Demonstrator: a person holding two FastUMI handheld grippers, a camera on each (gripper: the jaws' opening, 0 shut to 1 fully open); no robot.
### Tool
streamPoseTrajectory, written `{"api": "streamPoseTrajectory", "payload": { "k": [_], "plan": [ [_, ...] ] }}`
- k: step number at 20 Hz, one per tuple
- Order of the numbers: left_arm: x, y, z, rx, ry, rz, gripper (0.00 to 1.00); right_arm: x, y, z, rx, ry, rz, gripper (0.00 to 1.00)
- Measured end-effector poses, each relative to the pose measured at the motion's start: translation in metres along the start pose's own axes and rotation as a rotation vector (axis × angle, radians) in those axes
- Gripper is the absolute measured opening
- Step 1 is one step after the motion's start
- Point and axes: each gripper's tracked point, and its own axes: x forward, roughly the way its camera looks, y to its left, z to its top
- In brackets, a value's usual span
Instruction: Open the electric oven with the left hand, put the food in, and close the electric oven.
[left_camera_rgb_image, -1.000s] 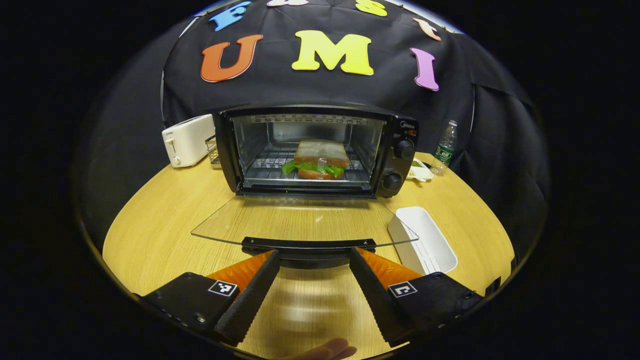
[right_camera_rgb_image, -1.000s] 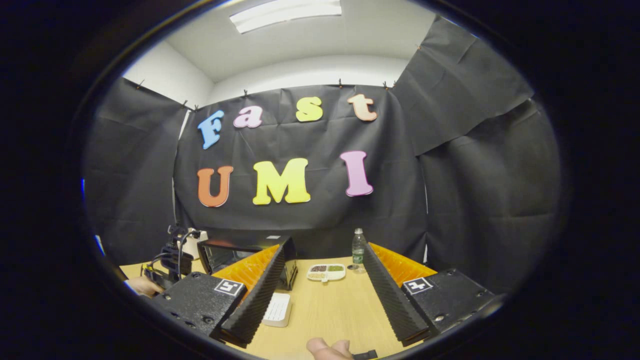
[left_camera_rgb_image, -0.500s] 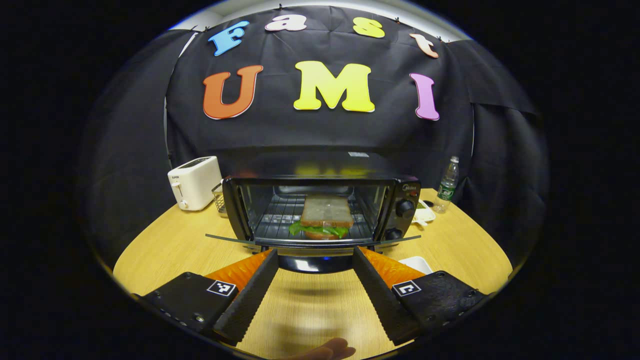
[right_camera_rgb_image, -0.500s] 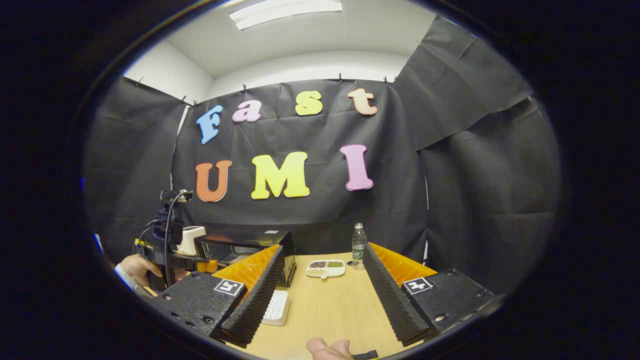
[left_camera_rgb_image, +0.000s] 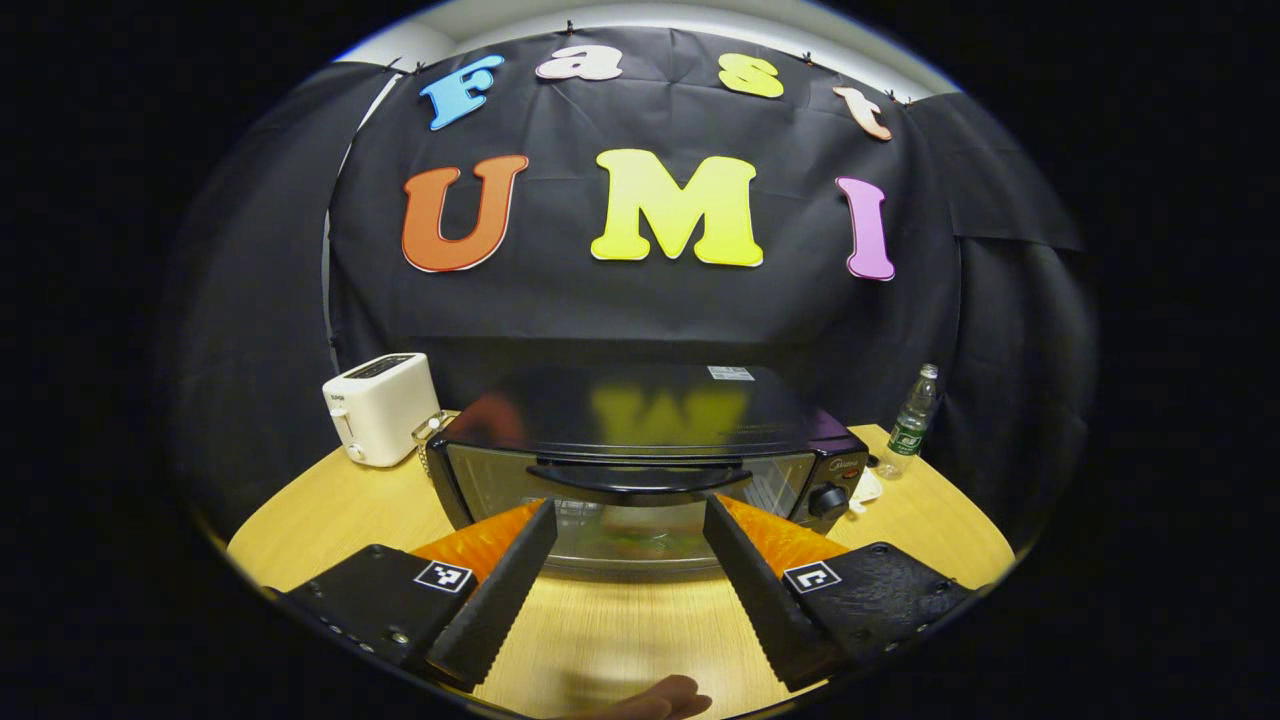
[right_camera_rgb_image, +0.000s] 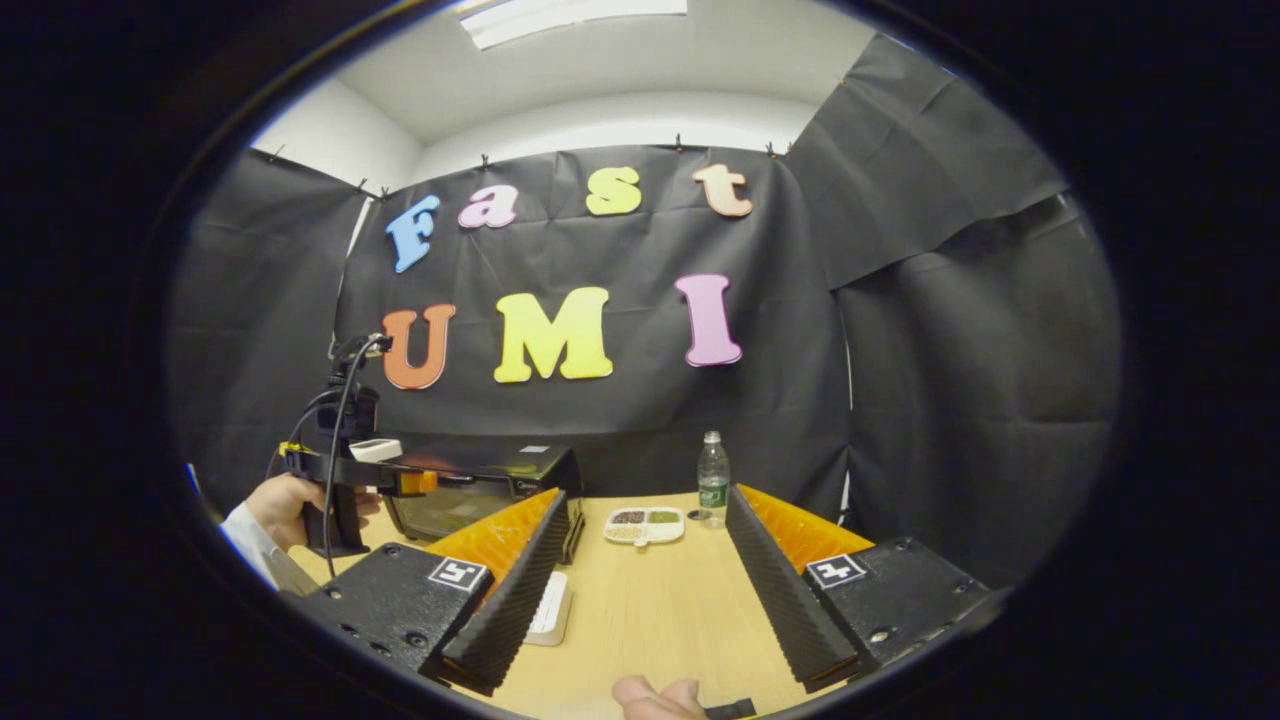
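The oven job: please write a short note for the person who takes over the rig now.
Left gripper: jaws open, holding nothing, just below the door handle of the oven.
Right gripper: jaws open, holding nothing, over the table.
Oven door looks up against the front; whether it is fully latched is hard to tell.
Food: something green shows faintly through the glass.
Done: food appears in, door raised.
Left: check the door is shut, then withdraw.
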Motion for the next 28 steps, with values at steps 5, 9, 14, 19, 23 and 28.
{"api": "streamPoseTrajectory", "payload": {
  "k": [5,9,14,19,23,28],
  "plan": [
    [-0.053,0.01,0.028,0.002,-0.087,0.021,0.97,-0.019,0.008,0.017,-0.004,-0.031,0.008,0.96],
    [-0.109,0.008,0.05,-0.005,-0.148,0.008,0.96,-0.039,0.012,0.031,0.019,-0.048,0.025,0.96],
    [-0.186,0.004,0.083,0.029,-0.241,0.007,0.96,-0.066,0.013,0.057,0.03,-0.098,0.018,0.96],
    [-0.262,-0.002,0.085,0.039,-0.301,0.003,0.96,-0.094,0.027,0.077,0.013,-0.138,0.024,0.96],
    [-0.298,0.001,0.065,0.033,-0.314,0.03,0.96,-0.114,0.052,0.088,0.013,-0.163,0.075,1.0],
    [-0.324,-0.004,0.043,-0.002,-0.33,0.014,0.96,-0.118,0.072,0.077,-0.019,-0.145,0.119,0.96]
  ]
}}
